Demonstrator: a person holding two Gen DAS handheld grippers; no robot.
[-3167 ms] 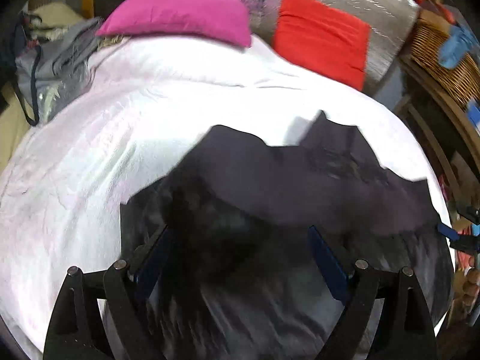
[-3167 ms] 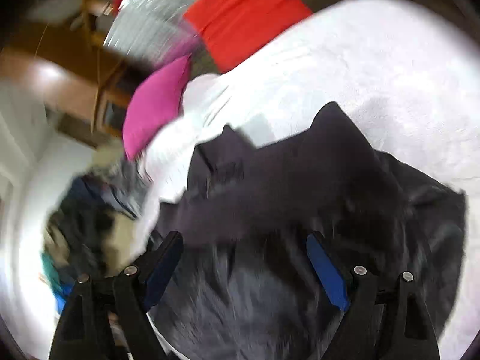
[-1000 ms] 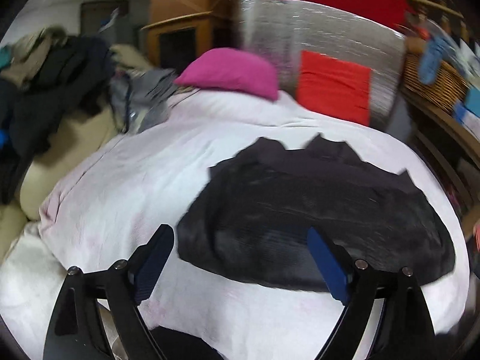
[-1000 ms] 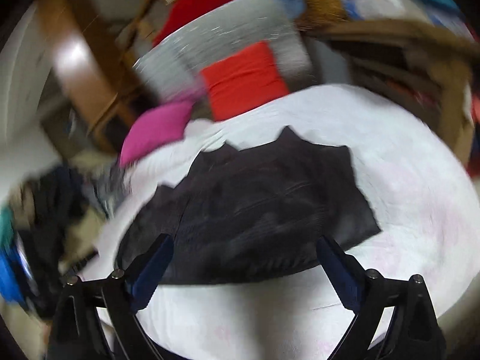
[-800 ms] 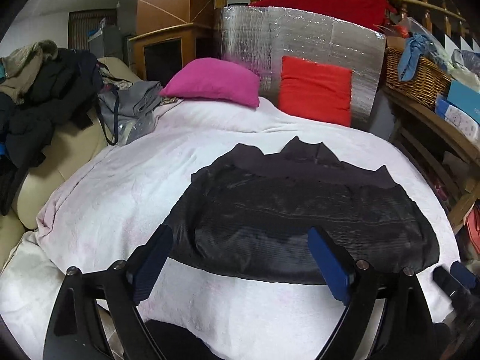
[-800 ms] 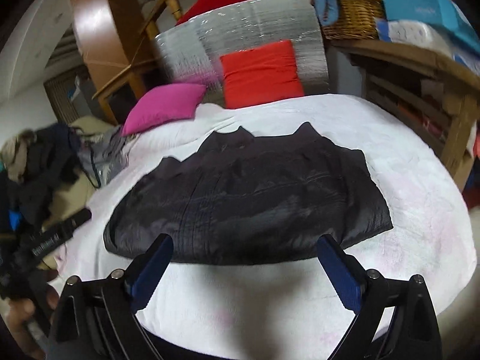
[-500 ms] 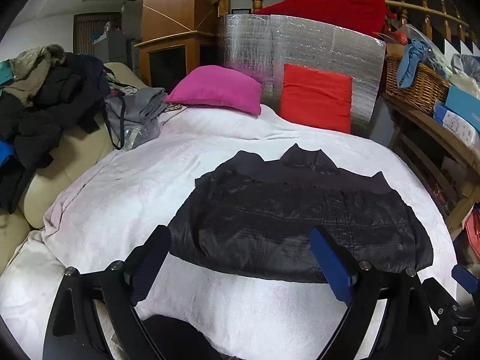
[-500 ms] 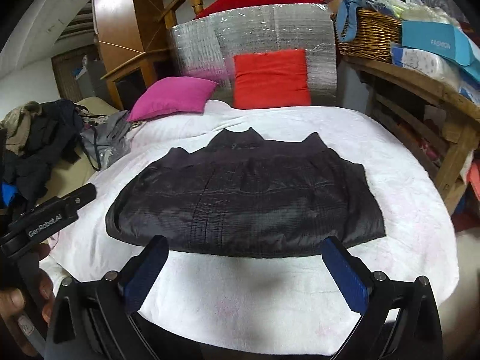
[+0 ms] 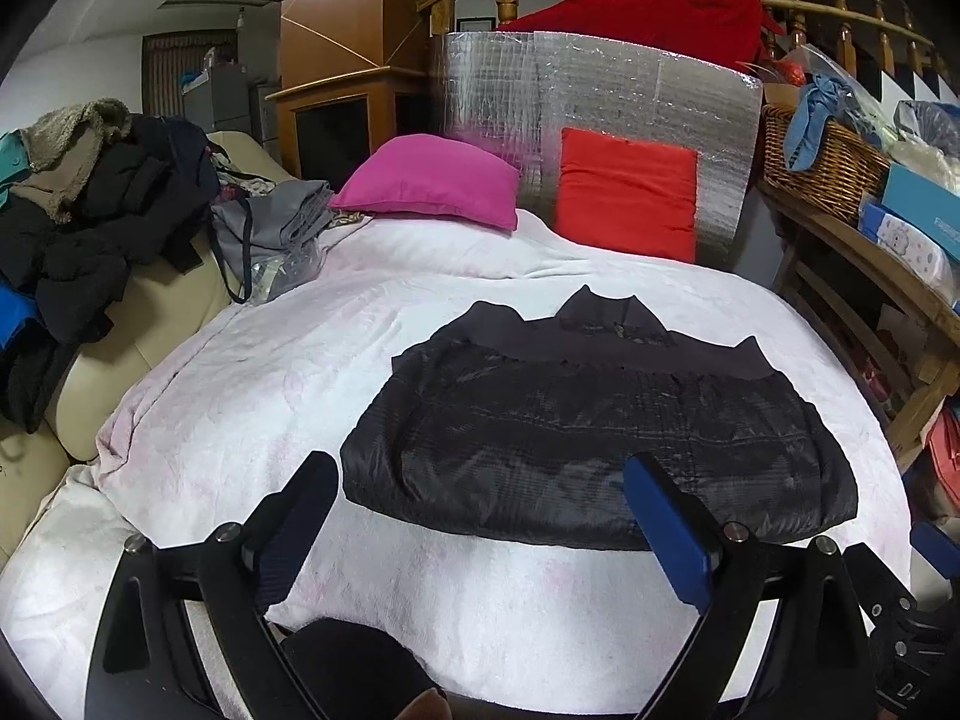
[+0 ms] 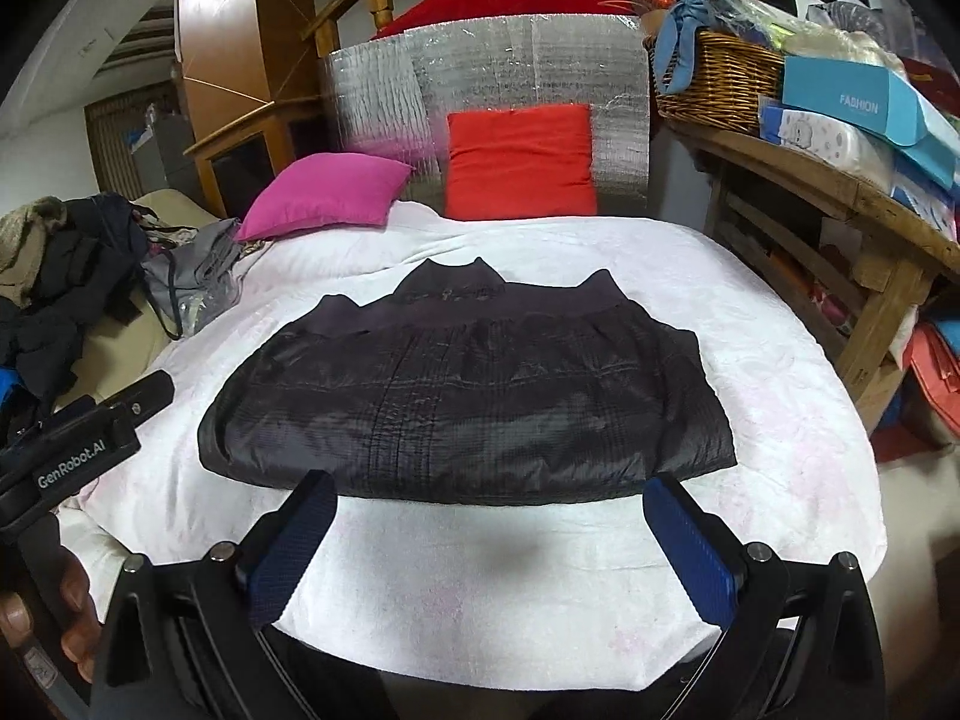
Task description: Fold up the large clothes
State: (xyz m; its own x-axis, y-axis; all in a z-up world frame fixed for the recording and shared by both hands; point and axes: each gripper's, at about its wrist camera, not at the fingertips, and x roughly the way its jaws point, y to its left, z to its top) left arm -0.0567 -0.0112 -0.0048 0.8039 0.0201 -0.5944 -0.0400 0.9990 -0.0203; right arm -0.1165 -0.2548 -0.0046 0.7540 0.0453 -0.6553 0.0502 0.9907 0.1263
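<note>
White bed (image 10: 780,372): folded black jacket (image 10: 468,396) beyond right claw (image 10: 492,531), apart.

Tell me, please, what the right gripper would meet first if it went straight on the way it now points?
Most likely the near folded edge of the black jacket, lying flat on the white blanket. The right gripper is open and empty, angled down toward it. Depth is unclear, so it might touch the blanket just short of the jacket.

The near rim of the white blanket (image 10: 492,630) is covered by the right gripper (image 10: 489,540) at 6 o'clock. The hand (image 10: 36,618) at 8 o'clock is cut off, and so's the wicker basket (image 9: 822,162) at 2 o'clock.
</note>
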